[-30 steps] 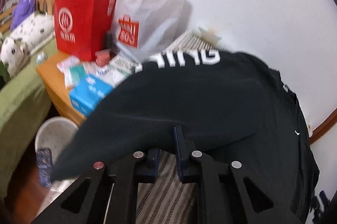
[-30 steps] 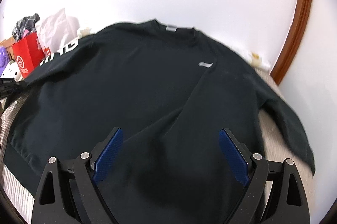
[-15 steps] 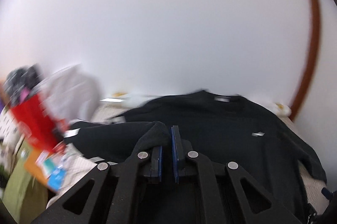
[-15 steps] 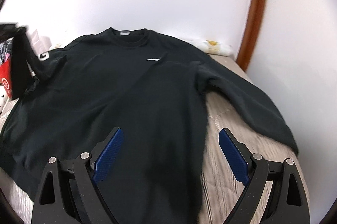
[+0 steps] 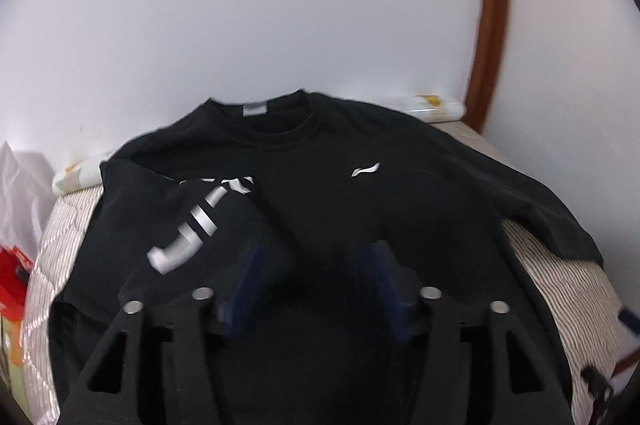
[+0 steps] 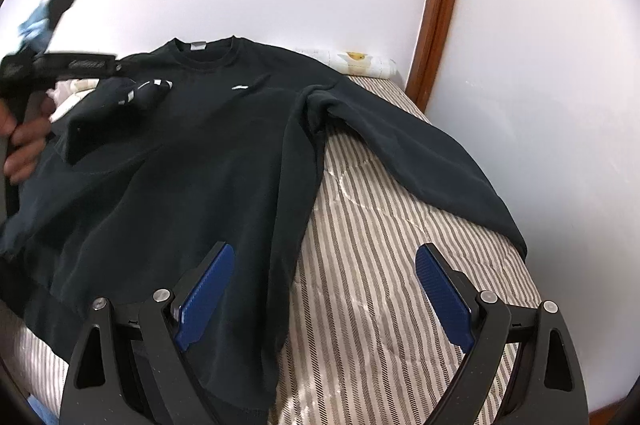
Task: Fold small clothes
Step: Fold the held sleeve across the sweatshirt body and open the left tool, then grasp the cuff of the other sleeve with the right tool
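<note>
Both tongs gape wide, left tongs [image 5: 312,281] over the black sweatshirt [image 6: 208,161] at mid-frame on the striped bed [image 6: 384,265], so its loosely folded printed sleeve [image 5: 200,225] may slide back open

A striped quilted bed cover [image 6: 384,225] carries the black sweatshirt [image 6: 192,161] spread flat — one sleeve stretched out along the wall side.

Each hand-held gripper [image 6: 324,289] has black frames, silver screws, ribbed blue pads [image 6: 206,291].
</note>
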`<state>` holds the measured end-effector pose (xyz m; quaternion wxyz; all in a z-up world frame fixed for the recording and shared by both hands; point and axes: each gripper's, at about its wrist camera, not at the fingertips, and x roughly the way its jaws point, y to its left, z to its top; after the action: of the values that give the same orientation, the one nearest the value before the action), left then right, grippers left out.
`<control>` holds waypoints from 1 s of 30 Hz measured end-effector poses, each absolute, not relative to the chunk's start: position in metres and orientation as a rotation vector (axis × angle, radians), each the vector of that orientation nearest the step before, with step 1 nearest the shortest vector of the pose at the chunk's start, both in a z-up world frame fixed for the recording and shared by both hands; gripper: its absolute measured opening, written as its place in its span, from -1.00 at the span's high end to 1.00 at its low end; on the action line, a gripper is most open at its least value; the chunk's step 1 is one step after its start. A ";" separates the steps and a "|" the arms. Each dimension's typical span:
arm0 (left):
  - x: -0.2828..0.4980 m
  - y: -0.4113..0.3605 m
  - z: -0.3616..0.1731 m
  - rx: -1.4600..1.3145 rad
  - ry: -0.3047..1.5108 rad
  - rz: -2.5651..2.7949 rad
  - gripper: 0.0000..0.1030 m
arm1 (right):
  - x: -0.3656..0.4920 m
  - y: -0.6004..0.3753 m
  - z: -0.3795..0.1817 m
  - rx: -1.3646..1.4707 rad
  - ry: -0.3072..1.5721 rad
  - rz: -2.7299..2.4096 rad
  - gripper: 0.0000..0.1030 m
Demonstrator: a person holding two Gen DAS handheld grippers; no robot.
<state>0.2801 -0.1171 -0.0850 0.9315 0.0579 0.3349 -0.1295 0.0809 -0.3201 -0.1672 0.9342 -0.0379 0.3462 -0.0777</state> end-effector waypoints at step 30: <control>0.326 0.159 -0.165 -0.100 0.835 0.018 0.72 | 0.285 -0.015 -0.182 -0.268 0.810 0.345 -0.61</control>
<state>0.3261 0.1589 -0.1655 0.9129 -0.0485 0.4053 0.0086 0.2850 -0.0152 -0.1821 0.8959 -0.1293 0.3910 0.1667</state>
